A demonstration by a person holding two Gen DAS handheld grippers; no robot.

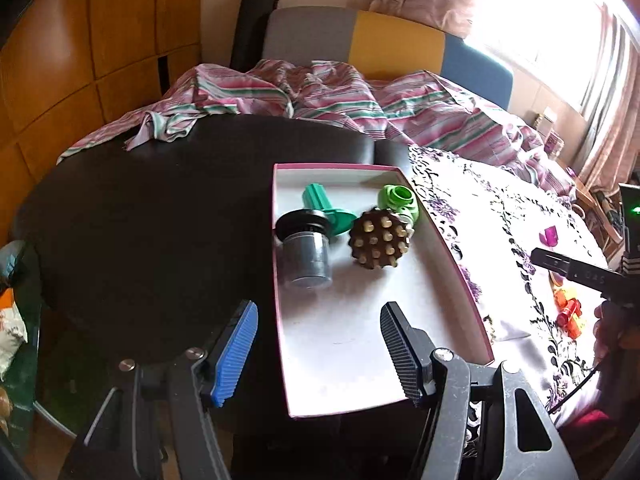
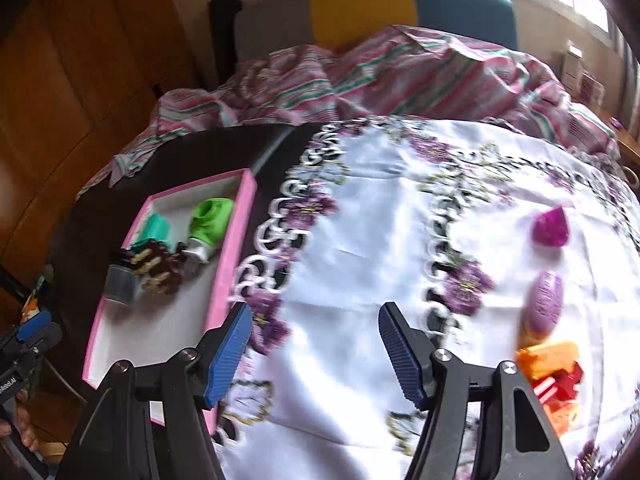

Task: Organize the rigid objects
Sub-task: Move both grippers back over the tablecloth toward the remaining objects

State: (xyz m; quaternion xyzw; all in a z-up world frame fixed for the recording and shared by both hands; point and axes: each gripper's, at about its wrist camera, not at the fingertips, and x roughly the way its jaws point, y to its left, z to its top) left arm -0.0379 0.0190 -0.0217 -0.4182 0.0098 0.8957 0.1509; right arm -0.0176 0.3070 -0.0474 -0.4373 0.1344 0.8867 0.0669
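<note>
A pink-rimmed white box [image 1: 452, 248] [image 2: 236, 236] holds a grey jar [image 1: 306, 256] [image 2: 120, 284], a teal part [image 1: 324, 210], a green part [image 1: 400, 200] [image 2: 210, 220] and a brown studded ball [image 1: 378, 238] [image 2: 158, 266]. My left gripper [image 1: 318, 354] is open and empty over the box's near end. My right gripper [image 2: 314, 354] is open and empty above the cloth. A magenta gem [image 2: 550, 226], a purple oval piece [image 2: 544, 304] and an orange and red toy [image 2: 554, 372] [image 1: 568, 312] lie to its right.
A white floral cloth [image 2: 380, 260] [image 1: 500, 240] covers the right of the dark table [image 1: 160, 220]. A striped blanket [image 1: 320, 96] lies on a bed behind. A wooden wardrobe [image 1: 80, 60] stands at the left.
</note>
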